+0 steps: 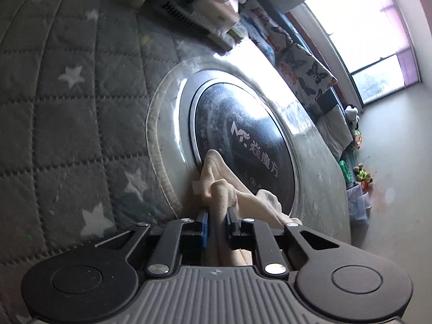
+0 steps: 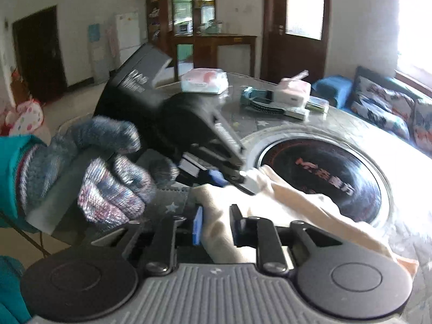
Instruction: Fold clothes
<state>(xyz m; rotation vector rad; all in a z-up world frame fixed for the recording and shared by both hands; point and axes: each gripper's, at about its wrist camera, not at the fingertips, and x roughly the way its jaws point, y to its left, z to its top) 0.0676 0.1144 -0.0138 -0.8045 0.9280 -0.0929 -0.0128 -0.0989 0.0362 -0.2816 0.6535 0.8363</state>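
A cream cloth (image 1: 224, 189) lies bunched at the near rim of the round black cooktop (image 1: 243, 135) set into the table. My left gripper (image 1: 218, 216) is shut on a fold of it, which rises between the fingers. In the right wrist view the same cloth (image 2: 297, 199) stretches to the right over the cooktop (image 2: 324, 178). My right gripper (image 2: 216, 224) is shut on its near end. Just beyond, a hand in a knitted glove (image 2: 113, 172) holds the left gripper (image 2: 243, 178), tilted down onto the cloth. The two grippers grip the cloth close together.
A grey quilted cover with white stars (image 1: 67, 108) covers the table. At its far side lie a tissue pack (image 2: 203, 81), a pink box (image 2: 294, 87) and a dark flat device (image 2: 262, 102). A sofa with butterfly cushions (image 2: 378, 102) stands behind, under a bright window.
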